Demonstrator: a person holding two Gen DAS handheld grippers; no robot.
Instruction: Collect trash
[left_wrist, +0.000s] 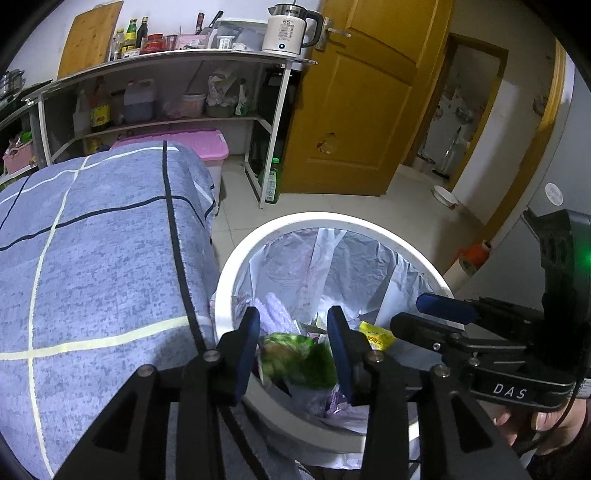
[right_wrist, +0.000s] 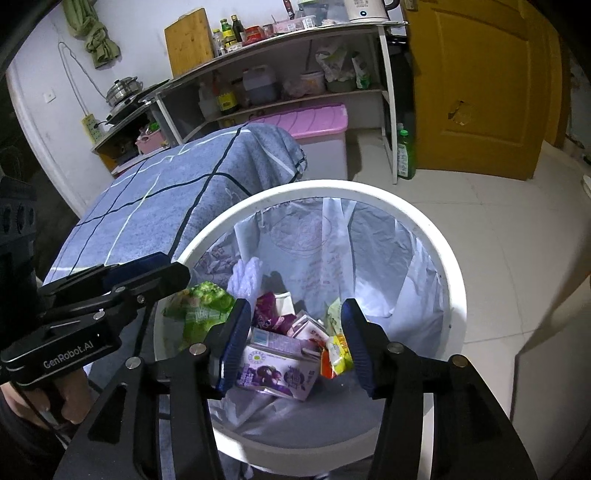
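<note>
The green wrapper (left_wrist: 295, 356) is sitting between the parted jaws of the left gripper (left_wrist: 293, 347), right over the mouth of the white bin (left_wrist: 229, 284); the pads are standing clear of it, so it seems to be dropping free rather than being held. The yellow packet (right_wrist: 338, 350) is lying just inside the right gripper (right_wrist: 295, 343), whose jaws are gaping wider, with nothing pinched between them. Both tongs are pointing down over the bin, probably so that the rubbish falls straight in. Inside the bin, a pale plastic liner (right_wrist: 388, 266) is lining the wall, and a purple drink carton (right_wrist: 280, 365), smaller cartons, a purple wrapper and a crumpled lilac lump are piling up on the bottom. Just beside the bin, a table under a blue checked cloth (left_wrist: 103, 258) is standing bare of litter, as far as the views are showing. Behind it, shelves (left_wrist: 166, 118) are holding bottles and tubs.
</note>
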